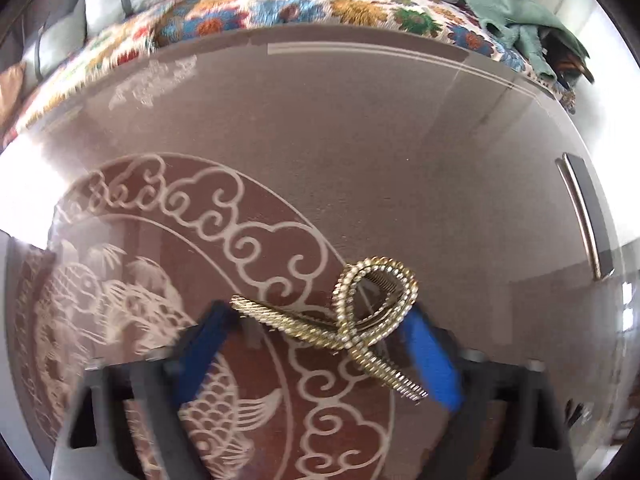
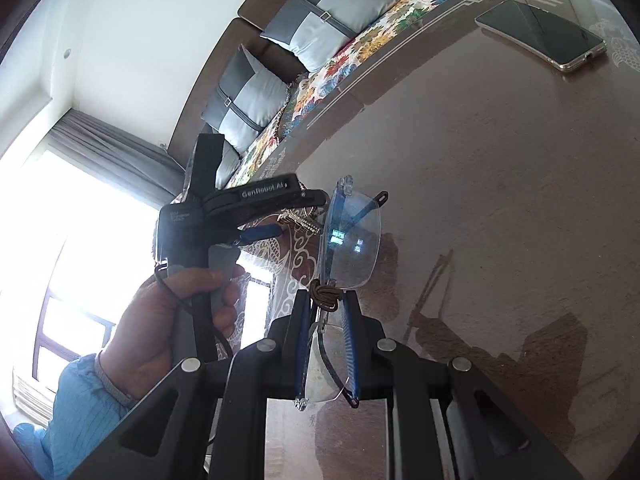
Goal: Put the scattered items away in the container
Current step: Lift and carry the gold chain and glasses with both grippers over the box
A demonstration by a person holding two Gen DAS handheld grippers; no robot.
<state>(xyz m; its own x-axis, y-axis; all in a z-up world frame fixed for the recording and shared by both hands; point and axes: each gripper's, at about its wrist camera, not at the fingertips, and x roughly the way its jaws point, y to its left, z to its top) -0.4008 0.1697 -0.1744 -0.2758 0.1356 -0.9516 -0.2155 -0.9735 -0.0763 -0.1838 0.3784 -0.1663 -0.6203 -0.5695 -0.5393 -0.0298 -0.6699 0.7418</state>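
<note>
Hair clips: one, gold [image 1: 352, 316]. Spectacles: one pair, rimless [image 2: 346, 248]. Phones: one [image 2: 540, 34]. Cushions: three in the right wrist view (grey, strapped) [image 2: 320, 20]. Green cloths: one [image 1: 516, 16]. Floral blankets: one [image 1: 280, 4]. Benches: one, glass-topped [image 1: 360, 140]. Claws: two, left [image 1: 320, 340] and right [image 2: 326, 328]. Hands: one [image 2: 168, 320].

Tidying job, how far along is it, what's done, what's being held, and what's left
Nothing shows as done: no container appears in either view. In hand: the left gripper is closed on the gold hair clip, and the right gripper is clamped on the rimless glasses, both lifted over the glass table. Left: dropping both into the container, then perhaps the phone lying on the table.
</note>
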